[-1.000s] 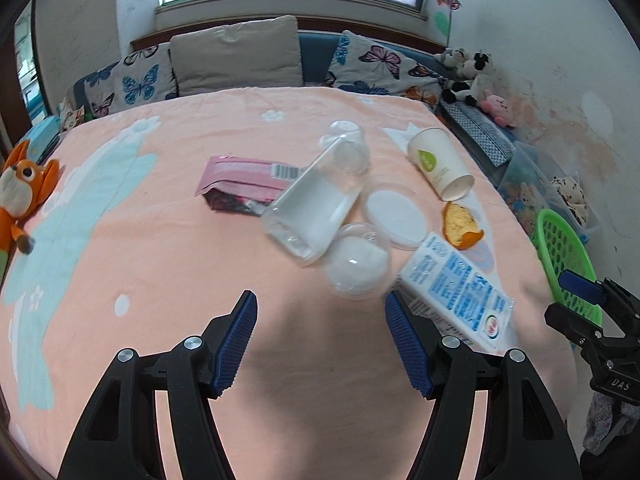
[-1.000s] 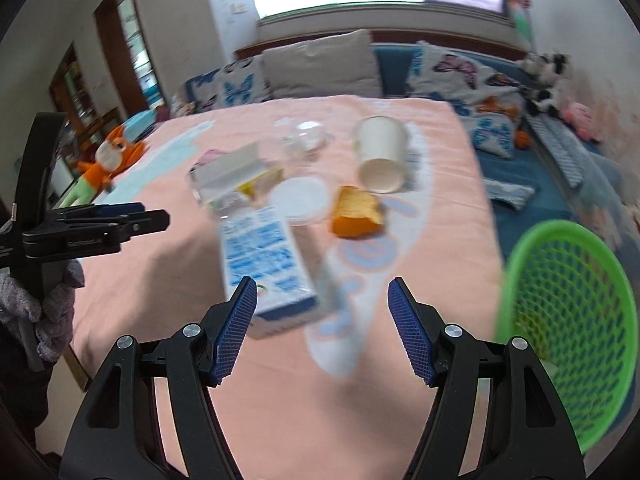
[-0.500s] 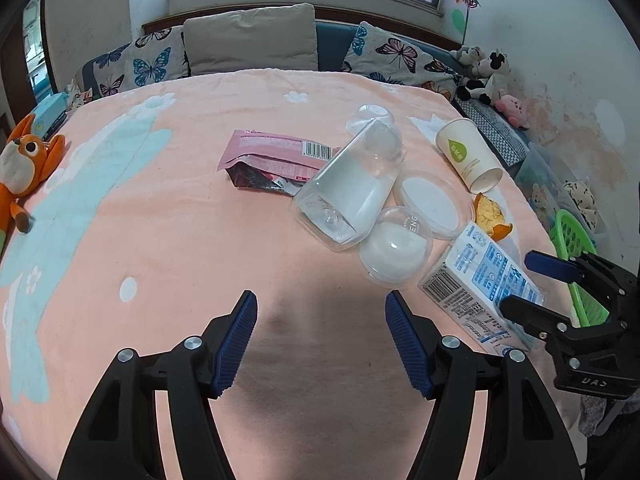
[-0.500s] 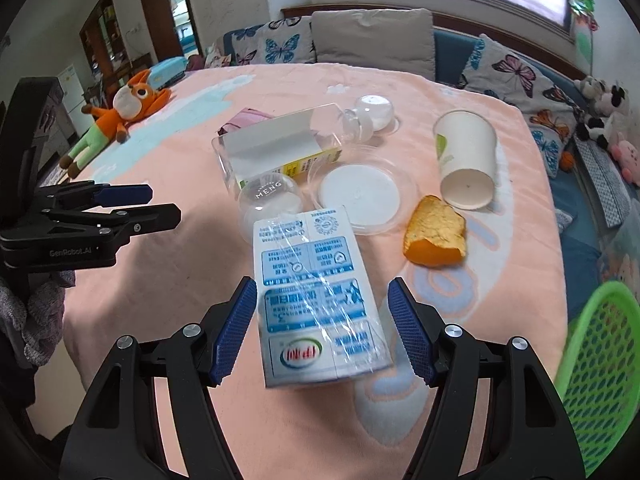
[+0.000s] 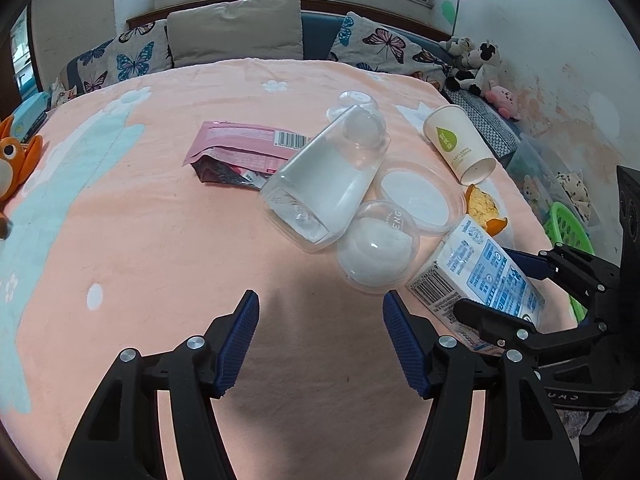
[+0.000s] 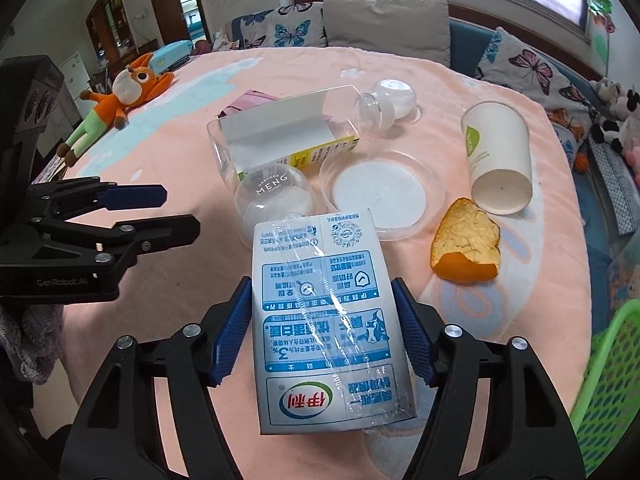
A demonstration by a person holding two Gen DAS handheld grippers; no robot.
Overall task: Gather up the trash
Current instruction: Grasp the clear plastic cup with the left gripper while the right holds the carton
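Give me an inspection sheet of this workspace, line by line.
Surface: pink blanket over the table.
Job's things: milk carton, clear bottle, paper cup, orange peel, pink packet, dome lid, flat lid, green basket.
Clutter: fox toy.
Grippers: right gripper straddles the carton, pads at its sides; left gripper open, empty.
Cables: nothing seen.
Surroundings: cushions, window.

I'm seeing a white-and-blue carton (image 6: 326,320), orange peel (image 6: 466,248), white cup (image 6: 498,156) showing a green drop, pink pouch (image 5: 244,148), green basket (image 6: 608,384), peach blanket (image 5: 140,220) carrying pale-blue patches, blue pads (image 6: 232,330).
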